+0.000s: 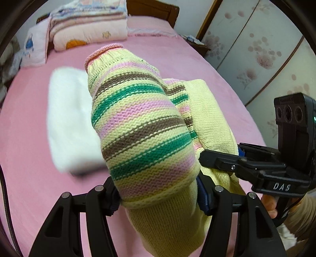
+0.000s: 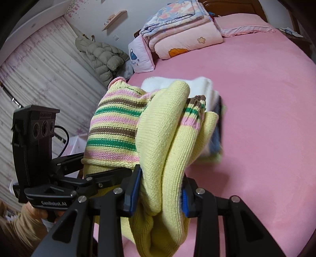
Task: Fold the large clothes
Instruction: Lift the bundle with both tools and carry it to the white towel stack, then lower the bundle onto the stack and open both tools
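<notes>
We see a folded yellow knit sweater [image 1: 146, 126] with pink, brown and green stripes held up over a pink bed [image 1: 177, 65], carried between both grippers. In the left wrist view, the left gripper [image 1: 158, 195] pinches the thick bundle at 6 o'clock: its blue-padded fingers [image 1: 202, 195] press into the plain yellow rib on either side, jaws held partly apart by the wad of knit. The striped part bulges up toward 12 o'clock and fills the middle of the view.

At 4 o'clock in that view the right gripper [image 1: 217, 158] comes in from the side, its black fingers lying against the yellow fabric. A hand [image 1: 269, 205] in a beige sleeve holds its handle.

In the right wrist view, the right gripper [image 2: 161, 192] clamps a narrower fold of plain yellow knit at 6 o'clock, with the blue pads [image 2: 136, 189] tight on the cloth. The left gripper [image 2: 102, 178] shows at 8 o'clock, closed under the striped section.

Beyond the sweater, a white folded cloth [image 1: 69, 122] lies on the bed, blurred. At 12 o'clock a stack of folded quilts [image 2: 181, 29] sits by the wooden headboard [image 1: 154, 9], with a pillow [image 2: 138, 55] beside it. A puffy olive jacket [image 2: 102, 57] hangs at 10 o'clock on the wall.
</notes>
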Demonstrator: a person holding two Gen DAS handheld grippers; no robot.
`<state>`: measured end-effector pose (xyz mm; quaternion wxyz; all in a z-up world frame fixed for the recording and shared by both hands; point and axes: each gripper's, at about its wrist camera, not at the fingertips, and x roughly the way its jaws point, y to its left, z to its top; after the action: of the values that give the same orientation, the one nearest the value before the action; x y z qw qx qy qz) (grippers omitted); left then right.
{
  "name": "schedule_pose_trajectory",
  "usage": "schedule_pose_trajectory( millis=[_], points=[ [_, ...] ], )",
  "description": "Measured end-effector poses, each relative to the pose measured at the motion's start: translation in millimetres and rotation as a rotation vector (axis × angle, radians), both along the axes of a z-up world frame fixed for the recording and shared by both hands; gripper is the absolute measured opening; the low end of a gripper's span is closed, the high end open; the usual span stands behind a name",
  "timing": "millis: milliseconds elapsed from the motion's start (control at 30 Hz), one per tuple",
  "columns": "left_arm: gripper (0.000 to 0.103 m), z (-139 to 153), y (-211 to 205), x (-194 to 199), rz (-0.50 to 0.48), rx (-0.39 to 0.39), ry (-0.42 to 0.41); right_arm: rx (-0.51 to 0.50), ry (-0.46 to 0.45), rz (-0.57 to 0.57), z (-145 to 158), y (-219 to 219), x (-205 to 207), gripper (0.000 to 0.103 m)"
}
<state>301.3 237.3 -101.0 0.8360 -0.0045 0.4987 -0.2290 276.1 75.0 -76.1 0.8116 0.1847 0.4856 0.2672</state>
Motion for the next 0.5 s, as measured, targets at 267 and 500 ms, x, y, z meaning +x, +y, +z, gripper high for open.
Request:
schedule_pose_trajectory(
  millis=[267,500],
  points=[
    [0.065,-38,57,130,0.011,0.057,-0.044,-0.051,-0.068,-0.012,-36,65,124,0.034],
    [0.081,-92,52,197,0.028,0.155,-0.029,-0.112,0.015,-0.058,-99,83,183,0.039]
  ],
)
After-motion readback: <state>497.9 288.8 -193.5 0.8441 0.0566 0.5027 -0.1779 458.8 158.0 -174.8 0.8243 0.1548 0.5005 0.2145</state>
